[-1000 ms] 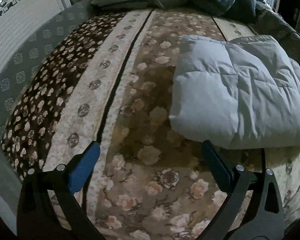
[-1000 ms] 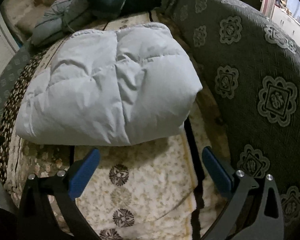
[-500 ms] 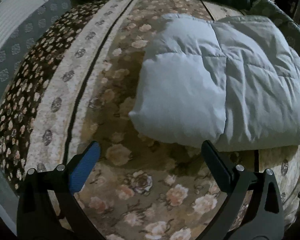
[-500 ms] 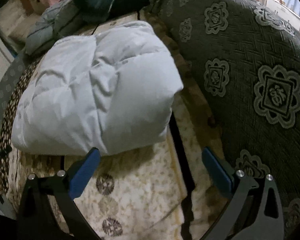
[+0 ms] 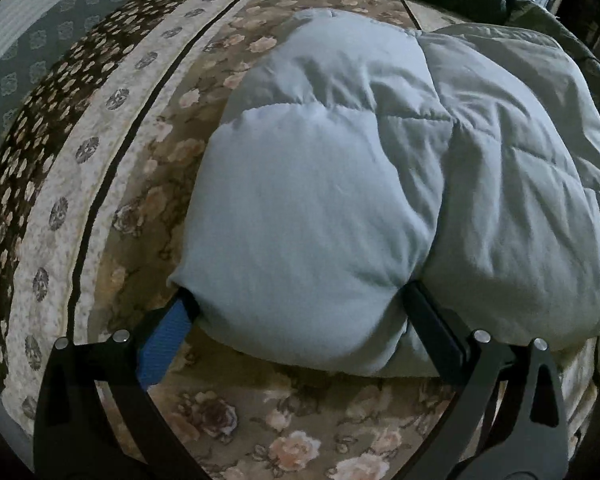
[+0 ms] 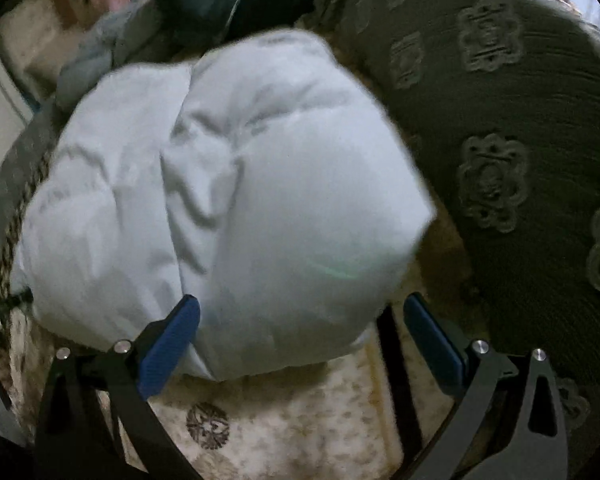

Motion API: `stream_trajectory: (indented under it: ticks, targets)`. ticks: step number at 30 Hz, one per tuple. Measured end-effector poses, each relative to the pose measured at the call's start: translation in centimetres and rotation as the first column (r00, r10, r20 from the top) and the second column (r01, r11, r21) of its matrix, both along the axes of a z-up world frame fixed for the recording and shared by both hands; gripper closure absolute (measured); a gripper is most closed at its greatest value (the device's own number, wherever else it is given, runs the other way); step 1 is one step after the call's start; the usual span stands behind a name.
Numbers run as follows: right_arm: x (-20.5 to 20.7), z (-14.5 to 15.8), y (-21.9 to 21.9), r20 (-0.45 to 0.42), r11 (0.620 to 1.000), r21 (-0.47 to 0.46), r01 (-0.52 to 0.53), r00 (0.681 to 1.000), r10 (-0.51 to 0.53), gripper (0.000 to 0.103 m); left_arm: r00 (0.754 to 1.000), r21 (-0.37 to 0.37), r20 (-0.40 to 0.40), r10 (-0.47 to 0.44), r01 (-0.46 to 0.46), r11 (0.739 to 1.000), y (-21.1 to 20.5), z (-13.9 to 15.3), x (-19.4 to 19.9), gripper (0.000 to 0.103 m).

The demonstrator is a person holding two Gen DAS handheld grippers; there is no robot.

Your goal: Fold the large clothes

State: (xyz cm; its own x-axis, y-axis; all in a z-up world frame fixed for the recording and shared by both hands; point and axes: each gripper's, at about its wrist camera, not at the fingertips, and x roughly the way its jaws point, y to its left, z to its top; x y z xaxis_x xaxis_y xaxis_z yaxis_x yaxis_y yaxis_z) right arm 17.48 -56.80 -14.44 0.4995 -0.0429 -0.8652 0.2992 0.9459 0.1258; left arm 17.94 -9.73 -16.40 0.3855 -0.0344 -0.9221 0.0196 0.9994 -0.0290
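The folded pale-blue down jacket (image 5: 320, 216) was straddled by the left gripper (image 5: 296, 300) and right gripper (image 6: 300, 312), jaws spread, unclenched. A deep, even bite was judged advisable.

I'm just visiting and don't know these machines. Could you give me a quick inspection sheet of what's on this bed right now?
Surface: floral bedspread with brown, cream and dark stripes.
Job's things: pale grey padded jacket, folded into a thick bundle, lying on the bedspread.
Clutter: dark bedding pile heaped at the far end.
Grippers: left gripper has its jaws wide apart, straddling the near left corner of the bundle; right gripper has its jaws wide apart around the near right corner. Neither is clamped.
Cables: nothing seen.
Surroundings: grey patterned cover rising on the right; a white panel on the left.
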Motion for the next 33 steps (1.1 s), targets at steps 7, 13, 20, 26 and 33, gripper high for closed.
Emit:
stream_trajectory:
  ticks: [7, 13, 20, 26, 33]
  targets:
    - [-0.1, -0.4, 1.1, -0.069, 1.000, -0.003, -0.023, 0.997, 0.023, 0.002, 1.000, 0.007, 0.019, 0.019, -0.019, 1.000, 0.4, 0.6, -0.6, 0.003]
    - [-0.7, 1.2, 0.6, 0.008, 0.998, 0.051, -0.022, 1.000, 0.022, 0.002, 0.994, 0.037, 0.045, 0.101, -0.102, 0.994, 1.3, 2.0, -2.5, 0.003]
    - [-0.8, 0.7, 1.5, -0.055, 0.996, 0.020, -0.089, 0.994, 0.090, 0.002, 0.994, 0.130, 0.053, 0.097, -0.103, 0.986, -0.3, 2.2, -3.7, 0.003]
    - [-0.8, 2.0, 5.0, -0.072, 0.960, -0.120, -0.253, 0.967, 0.246, 0.002, 0.988, 0.098, 0.059, 0.145, -0.150, 0.984, -0.5, 2.4, -4.3, 0.003]
    - [-0.6, 2.6, 5.5, -0.036, 0.960, -0.122, -0.252, 0.968, 0.249, 0.002, 0.981, 0.113, 0.077, 0.177, -0.185, 0.976, 0.0, 2.9, -4.5, 0.003]
